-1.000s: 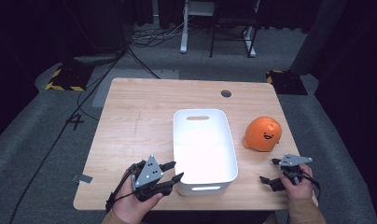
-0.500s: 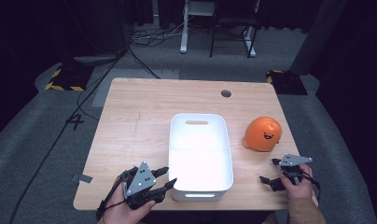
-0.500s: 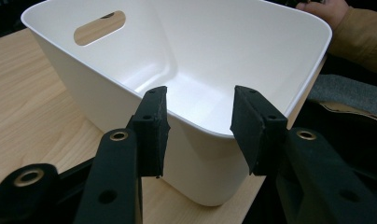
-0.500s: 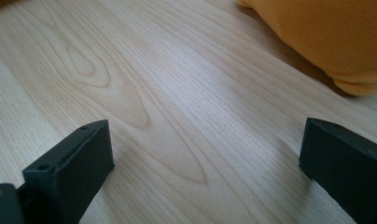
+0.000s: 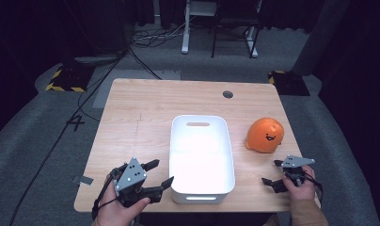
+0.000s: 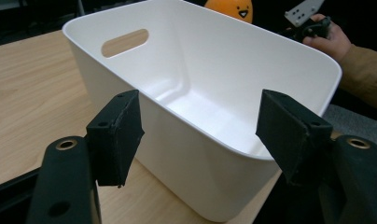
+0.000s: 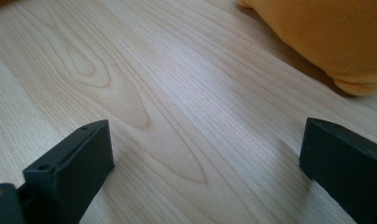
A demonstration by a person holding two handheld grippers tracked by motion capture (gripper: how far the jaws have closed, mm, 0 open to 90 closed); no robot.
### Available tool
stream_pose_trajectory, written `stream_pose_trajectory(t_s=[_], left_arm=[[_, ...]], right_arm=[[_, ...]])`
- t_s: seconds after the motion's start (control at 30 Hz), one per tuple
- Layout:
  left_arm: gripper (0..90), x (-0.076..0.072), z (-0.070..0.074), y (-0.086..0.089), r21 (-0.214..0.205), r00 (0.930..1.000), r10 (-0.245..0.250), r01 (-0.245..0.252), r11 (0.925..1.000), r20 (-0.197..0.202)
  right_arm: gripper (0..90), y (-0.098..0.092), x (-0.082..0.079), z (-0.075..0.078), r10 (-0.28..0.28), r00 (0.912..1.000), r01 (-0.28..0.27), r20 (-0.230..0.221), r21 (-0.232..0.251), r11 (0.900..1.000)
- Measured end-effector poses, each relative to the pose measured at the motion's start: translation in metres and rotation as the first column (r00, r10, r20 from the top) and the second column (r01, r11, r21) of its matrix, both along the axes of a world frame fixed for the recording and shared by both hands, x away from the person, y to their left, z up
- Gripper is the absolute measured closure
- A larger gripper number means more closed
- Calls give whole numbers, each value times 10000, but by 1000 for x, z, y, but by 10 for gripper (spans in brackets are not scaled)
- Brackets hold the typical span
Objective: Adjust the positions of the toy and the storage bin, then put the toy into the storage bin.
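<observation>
Hand-held grippers: two, one in each of the person's hands, both low at the near edge of the bench.
Left hand-held gripper (image 5: 159, 176): its jaws had just been opening and stood apart, nothing pressed between them; in the left gripper view (image 6: 198, 133) the near corner of the bin sat in the gap between the two black pads, clear of both.
Right hand-held gripper (image 5: 274, 173): jaws wide apart over bare wood, holding nothing (its own view (image 7: 203, 158) had just grain between the pads and an orange edge at the top right).
Bins: one white bin (image 5: 202, 162), empty, standing upright in the middle of the bench toward the near side, a slot handle cut in its far wall; seen again in the left gripper view (image 6: 214, 70).
Orange toys: one round orange toy (image 5: 265, 134) with a small smiling face, resting on the bench just right of the bin and apart from it, a little beyond the right hand-held gripper.
Bench: one, light wood (image 5: 141, 113), with one dark round cable hole (image 5: 228, 94) near its far edge.
Floor: grey carpet, two yellow-and-black striped blocks (image 5: 66, 77) beyond the far corners, cables trailing at the left.
</observation>
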State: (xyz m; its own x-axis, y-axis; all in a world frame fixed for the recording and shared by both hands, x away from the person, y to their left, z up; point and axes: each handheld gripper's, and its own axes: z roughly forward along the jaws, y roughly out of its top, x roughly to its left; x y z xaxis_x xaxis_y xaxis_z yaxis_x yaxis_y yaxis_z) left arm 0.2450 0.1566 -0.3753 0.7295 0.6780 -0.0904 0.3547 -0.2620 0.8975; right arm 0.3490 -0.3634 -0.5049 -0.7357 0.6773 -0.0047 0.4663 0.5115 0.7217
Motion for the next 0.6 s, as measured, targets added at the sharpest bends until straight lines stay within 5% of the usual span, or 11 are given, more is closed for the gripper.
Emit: stream_pose_trajectory(t_s=[0.23,0.33,0.5,0.6], left_arm=[[277,21,-1,12,-168,9955,928,-924,9956,213],[262,34,-6,16,13,9911,1308,-1309,9914,238],[240,53,-15,22,885,9857,1624,-1659,9822,456],[233,61,-19,26,975,9832,1785,-1815,9785,389]], right_arm=[[28,0,0,0,-10,10000,10,-1,2,10000],[28,0,0,0,-23,10000,23,1,-5,10000],[27,0,0,0,-2,10000,2,-18,-7,10000],[25,0,0,0,48,10000,-48,17,-72,10000]])
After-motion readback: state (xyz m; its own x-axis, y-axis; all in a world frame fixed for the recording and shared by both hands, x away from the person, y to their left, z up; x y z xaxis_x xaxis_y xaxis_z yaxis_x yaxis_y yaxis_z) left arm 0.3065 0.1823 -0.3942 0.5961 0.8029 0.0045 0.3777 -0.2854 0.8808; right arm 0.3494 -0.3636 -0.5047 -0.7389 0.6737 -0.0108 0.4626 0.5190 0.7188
